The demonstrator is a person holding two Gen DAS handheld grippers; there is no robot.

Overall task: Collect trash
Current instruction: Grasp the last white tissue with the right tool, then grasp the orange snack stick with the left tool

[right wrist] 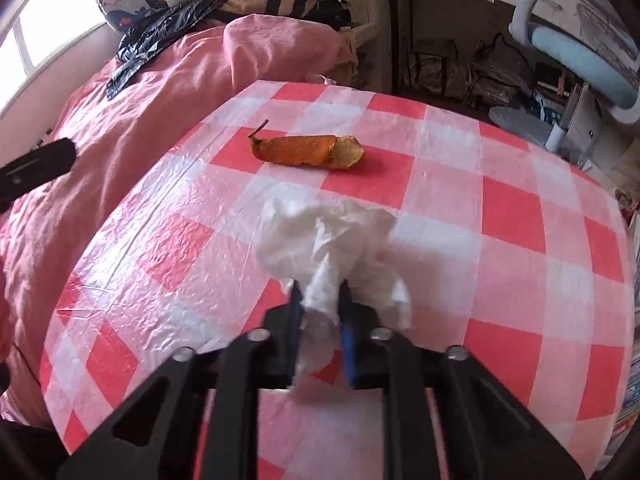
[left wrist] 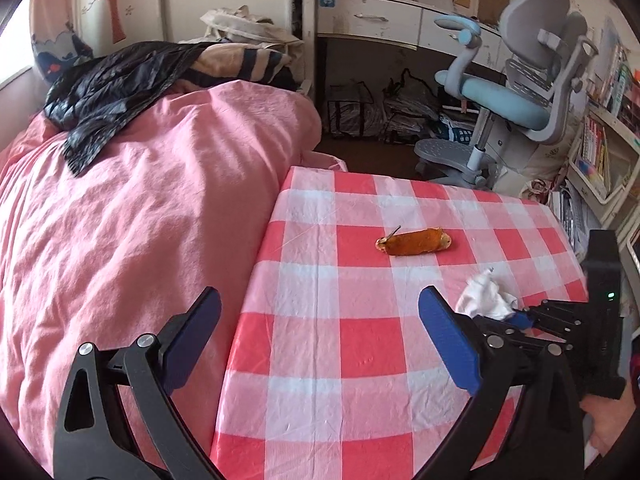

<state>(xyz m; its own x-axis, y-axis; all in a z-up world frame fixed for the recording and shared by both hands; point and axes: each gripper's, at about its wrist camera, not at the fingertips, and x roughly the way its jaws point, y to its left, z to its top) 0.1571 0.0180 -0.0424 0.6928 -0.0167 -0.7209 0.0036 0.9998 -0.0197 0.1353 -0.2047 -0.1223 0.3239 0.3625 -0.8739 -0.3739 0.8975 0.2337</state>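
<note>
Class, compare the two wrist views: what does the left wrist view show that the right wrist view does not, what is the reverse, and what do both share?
Only the left wrist view shows the left tool open and empty, over the table's edge beside the pink bed quilt, plus the grey desk chair's backrest.

Only the right wrist view shows, close up, the right tool shut on the crumpled white tissue.

Both show the orange peel piece lying on the red-and-white checked tablecloth, and the black plastic bag on the bed.
</note>
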